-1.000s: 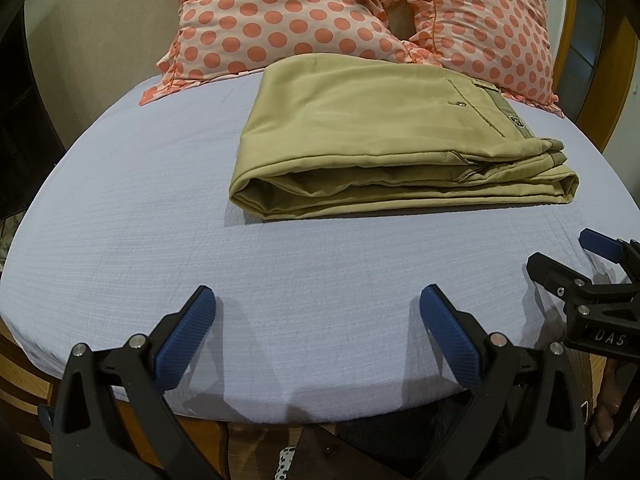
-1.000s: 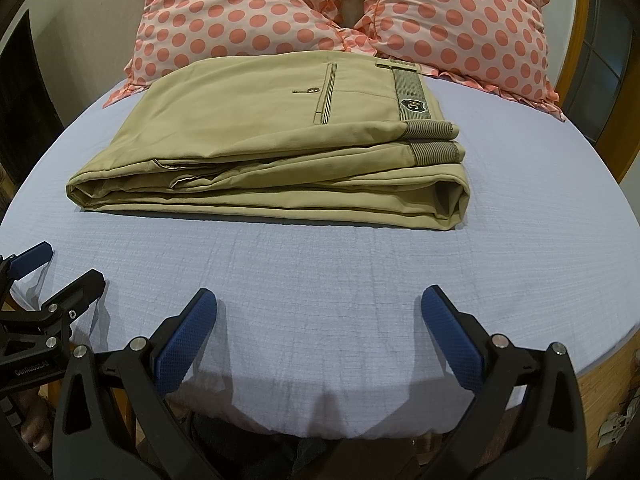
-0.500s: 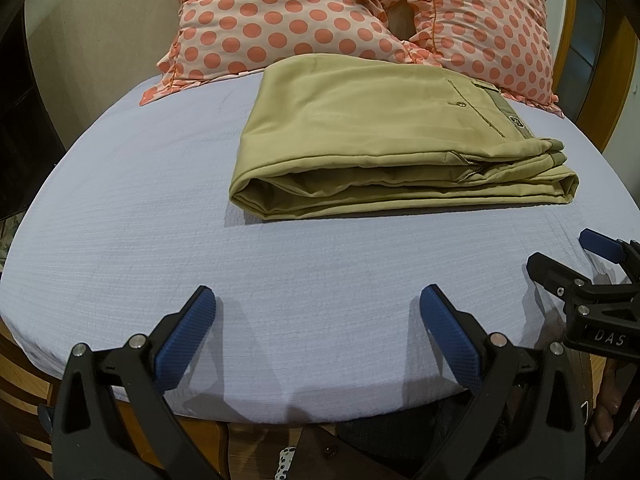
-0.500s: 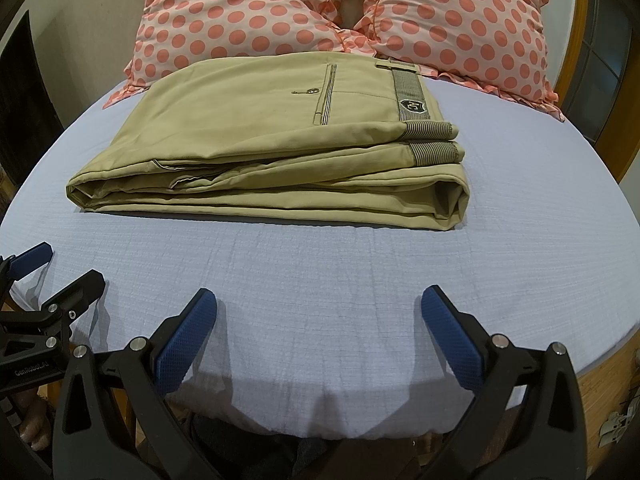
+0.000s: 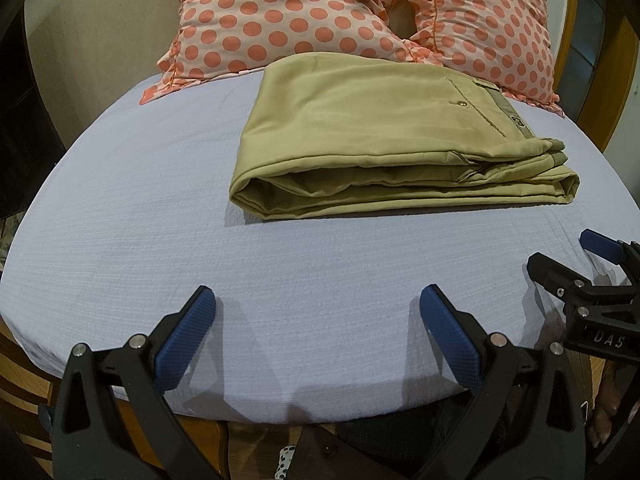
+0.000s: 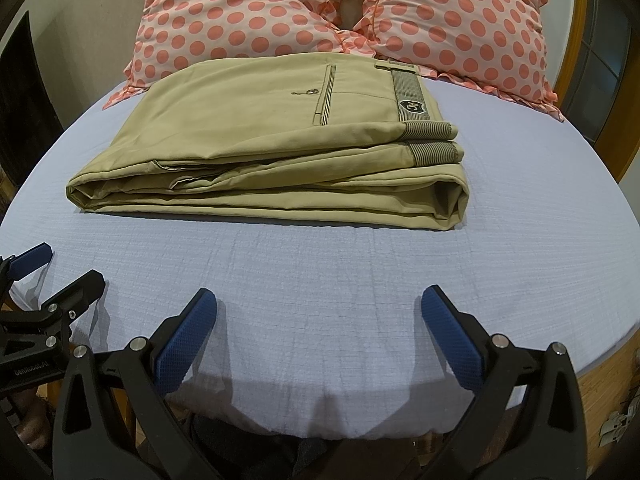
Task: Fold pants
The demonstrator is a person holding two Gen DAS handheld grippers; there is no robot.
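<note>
The khaki pants point(image 5: 384, 140) lie folded into a thick flat rectangle on the pale blue bed sheet point(image 5: 140, 200), back pocket and waistband up; they also show in the right wrist view point(image 6: 272, 152). My left gripper point(image 5: 316, 300) is open and empty, low over the sheet near the bed's front edge, well short of the pants. My right gripper point(image 6: 318, 300) is open and empty, also near the front edge. Each gripper shows at the side of the other's view: the right gripper point(image 5: 568, 252) and the left gripper point(image 6: 64, 268).
Two pink pillows with coral dots point(image 5: 288, 16) point(image 6: 452, 12) lean behind the pants at the head of the bed. A wooden bed frame point(image 6: 608, 392) shows under the sheet's front edge. A wooden door frame point(image 5: 624, 80) stands at the right.
</note>
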